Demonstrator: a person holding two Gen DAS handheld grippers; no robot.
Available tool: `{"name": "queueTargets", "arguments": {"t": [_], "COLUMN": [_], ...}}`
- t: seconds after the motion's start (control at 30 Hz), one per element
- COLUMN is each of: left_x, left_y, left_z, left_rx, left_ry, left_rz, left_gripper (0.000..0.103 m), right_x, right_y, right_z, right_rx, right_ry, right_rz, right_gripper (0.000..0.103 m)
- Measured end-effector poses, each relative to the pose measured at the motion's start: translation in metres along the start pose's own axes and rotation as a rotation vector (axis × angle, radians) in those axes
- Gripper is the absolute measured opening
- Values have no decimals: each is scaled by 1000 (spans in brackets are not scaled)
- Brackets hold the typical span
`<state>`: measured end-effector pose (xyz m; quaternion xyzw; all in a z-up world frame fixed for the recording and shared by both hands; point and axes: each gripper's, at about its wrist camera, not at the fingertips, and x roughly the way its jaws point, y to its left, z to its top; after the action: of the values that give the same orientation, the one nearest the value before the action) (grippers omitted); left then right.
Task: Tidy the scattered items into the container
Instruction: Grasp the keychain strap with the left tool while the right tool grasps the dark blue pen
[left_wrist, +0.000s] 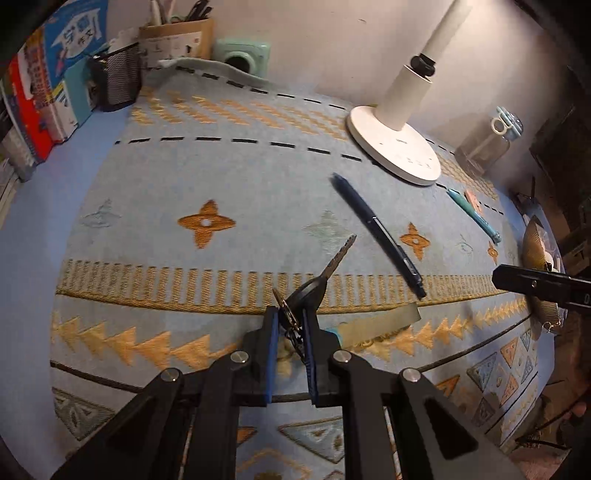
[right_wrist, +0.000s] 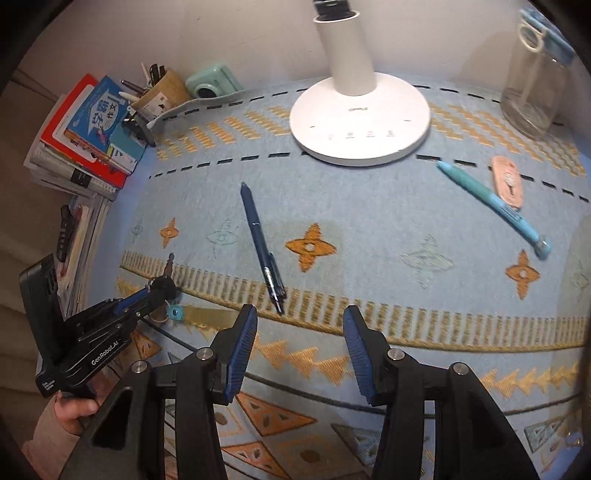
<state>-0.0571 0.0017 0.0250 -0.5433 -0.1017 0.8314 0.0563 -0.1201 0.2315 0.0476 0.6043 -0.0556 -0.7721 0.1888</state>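
My left gripper (left_wrist: 290, 319) is shut on the ring of a black-headed key (left_wrist: 319, 280), whose blade points up and to the right over the patterned blue cloth. From the ring a flat olive strap (left_wrist: 376, 321) with a teal tab trails right along the cloth. In the right wrist view the left gripper (right_wrist: 162, 291) holds the key (right_wrist: 168, 271) at the lower left. My right gripper (right_wrist: 300, 314) stands open and empty, just below the tip of a dark blue pen (right_wrist: 260, 240). A teal pen (right_wrist: 491, 203) and a pink eraser (right_wrist: 508, 182) lie at the right.
A white lamp base (right_wrist: 360, 122) stands at the back centre, with a glass jar (right_wrist: 532, 92) at the back right. Stacked books (right_wrist: 88, 129), a mesh holder (left_wrist: 118, 79), a cardboard pen cup (left_wrist: 177, 37) and a mint camera (left_wrist: 243, 55) line the back left. A gold ribbed object (left_wrist: 535, 251) sits at the right edge.
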Motion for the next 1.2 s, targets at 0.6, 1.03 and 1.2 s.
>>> {"name": "queueTargets", "arguments": {"t": [0.6,1.03,1.2], "left_x": [3,25,23], "left_y": [12,-26,-23], "left_z": [-27,-22,-10], "left_rx": [111,298,250], "left_ry": [43,-19,-74], "left_rz": [-17,116,125], "left_gripper": [53,84,34], "right_x": [78,76,68], "right_y": [60,55,40], "right_z": [23,25,28], "right_rx": [-336,-360,-287], "right_ry": [-36,-55,-69], "right_rz": [-194,-206,-154], "right_gripper": [49,48,11]}}
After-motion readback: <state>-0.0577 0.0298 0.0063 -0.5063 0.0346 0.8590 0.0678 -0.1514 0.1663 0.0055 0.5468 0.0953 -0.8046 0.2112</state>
